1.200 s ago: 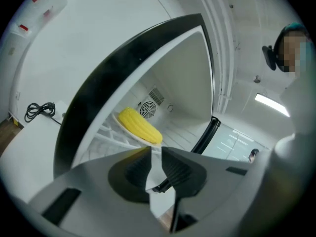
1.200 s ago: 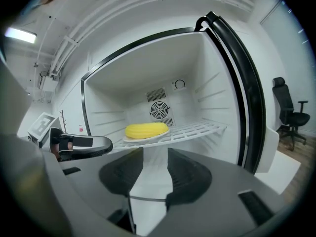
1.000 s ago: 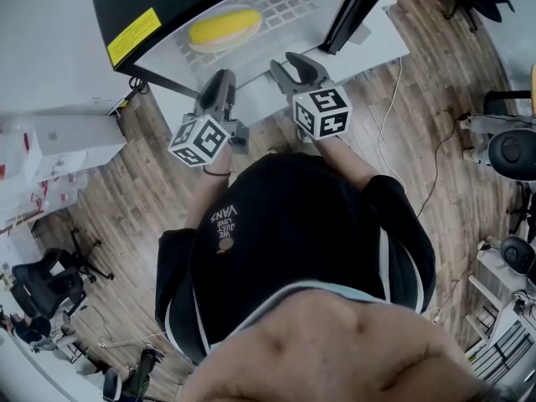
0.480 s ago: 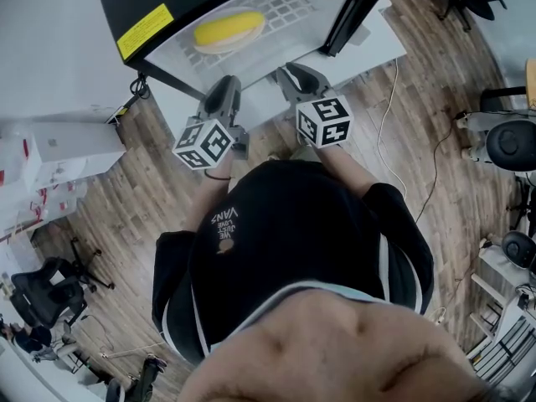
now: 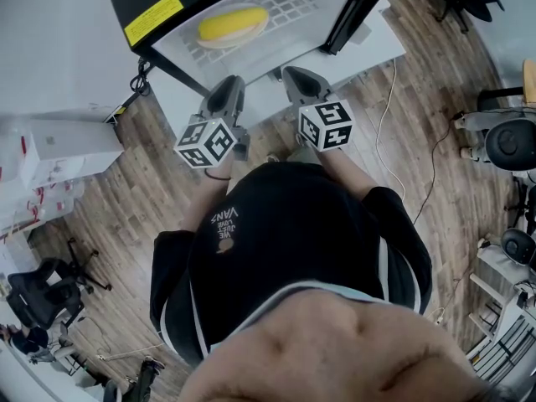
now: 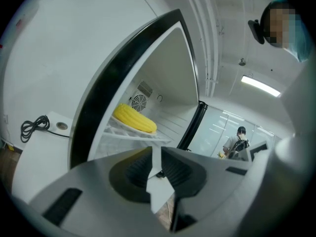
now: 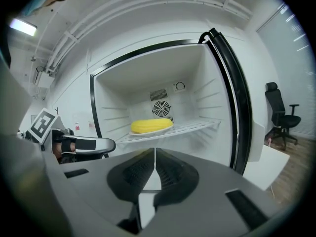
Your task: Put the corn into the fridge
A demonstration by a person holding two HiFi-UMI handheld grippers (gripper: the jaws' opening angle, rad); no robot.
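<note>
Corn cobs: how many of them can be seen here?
1. The corn lies on the wire shelf inside the open fridge, in front of the fan at its back wall. Parts of the fridge are out of view, so more may be hidden.

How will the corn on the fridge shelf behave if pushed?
The corn is a rounded cylinder lying on its side, so it will probably roll if pushed sideways. It looks stiff and would likely keep its shape in a grip. The wire shelf may check rolling a little.
</note>
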